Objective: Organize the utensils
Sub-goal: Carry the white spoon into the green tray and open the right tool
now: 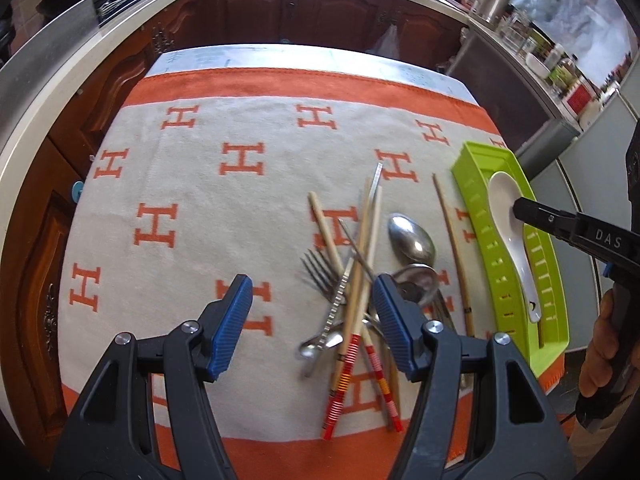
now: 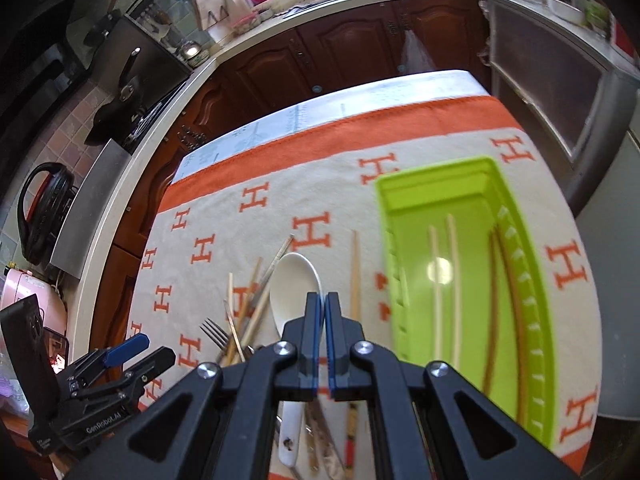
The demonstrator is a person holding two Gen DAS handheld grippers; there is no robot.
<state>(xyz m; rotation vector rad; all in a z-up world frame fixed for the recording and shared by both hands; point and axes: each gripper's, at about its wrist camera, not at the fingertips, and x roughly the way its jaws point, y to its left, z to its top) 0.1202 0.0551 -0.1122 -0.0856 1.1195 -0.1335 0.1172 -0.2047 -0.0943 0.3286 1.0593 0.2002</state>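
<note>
The white ceramic spoon (image 2: 295, 292) hangs clamped by its bowl rim in the right gripper (image 2: 322, 300), above the blanket (image 1: 192, 184) beside the green tray (image 2: 472, 184), which seemingly holds blurred chopsticks (image 2: 440, 280). The left gripper (image 1: 312, 300) stands apart, empty, over the utensil pile (image 1: 360, 272).

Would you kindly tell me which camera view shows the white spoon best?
The left wrist view: the whole white spoon shows, bowl to handle, against the green tray. In the right wrist view the right tongs cover its middle.
</note>
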